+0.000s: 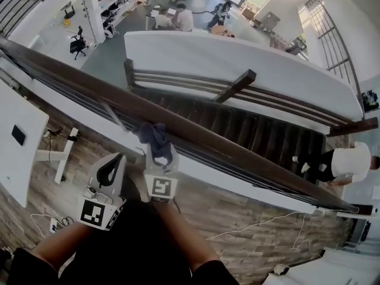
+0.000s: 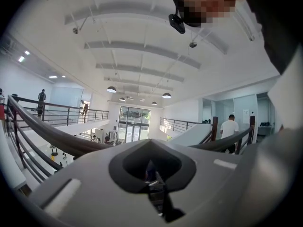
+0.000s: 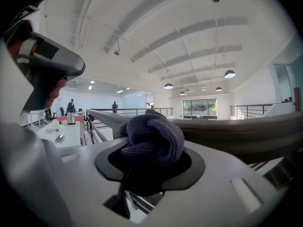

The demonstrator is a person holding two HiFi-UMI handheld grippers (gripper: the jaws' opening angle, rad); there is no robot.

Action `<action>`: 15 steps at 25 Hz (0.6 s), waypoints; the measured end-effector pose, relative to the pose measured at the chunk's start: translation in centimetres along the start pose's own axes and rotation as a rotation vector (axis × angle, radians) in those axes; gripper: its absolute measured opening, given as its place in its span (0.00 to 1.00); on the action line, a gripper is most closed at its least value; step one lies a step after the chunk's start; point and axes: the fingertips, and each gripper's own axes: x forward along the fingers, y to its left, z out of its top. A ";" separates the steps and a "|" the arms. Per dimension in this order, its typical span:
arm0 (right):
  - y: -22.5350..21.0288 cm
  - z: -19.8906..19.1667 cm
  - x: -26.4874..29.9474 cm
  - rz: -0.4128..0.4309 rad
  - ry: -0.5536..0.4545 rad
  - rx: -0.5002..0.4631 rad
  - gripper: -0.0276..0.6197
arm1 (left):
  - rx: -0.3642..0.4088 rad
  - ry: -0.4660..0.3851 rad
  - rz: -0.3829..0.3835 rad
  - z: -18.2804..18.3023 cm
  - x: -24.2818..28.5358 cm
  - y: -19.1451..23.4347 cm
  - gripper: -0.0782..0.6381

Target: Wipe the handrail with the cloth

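Observation:
The dark brown handrail runs diagonally from upper left to lower right in the head view. A blue-grey cloth is bunched against its near side. My right gripper is shut on the cloth and holds it up to the rail. In the right gripper view the cloth fills the jaws of my right gripper, and the handrail lies just beyond. My left gripper hangs lower left of the cloth, off the rail. It looks shut with nothing in it.
Beyond the rail a dark staircase drops away, with a person in a white shirt on it. A white half-wall stands behind. A white desk is at my left, and cables lie on the wood floor.

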 end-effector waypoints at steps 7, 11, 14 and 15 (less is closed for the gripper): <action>4.1 -3.5 5.4 -0.041 0.041 0.022 0.31 | 0.014 -0.008 -0.056 0.8 0.1 5.3 0.11; 5.2 -5.7 8.5 -0.074 0.092 0.046 0.31 | 0.009 -0.020 -0.034 0.9 0.5 8.8 0.11; 5.4 -7.4 10.3 -0.102 0.120 0.050 0.31 | -0.001 -0.018 -0.029 0.7 0.6 10.4 0.11; 5.5 -8.1 10.8 -0.112 0.132 0.055 0.31 | -0.004 -0.009 -0.034 0.5 0.6 10.8 0.11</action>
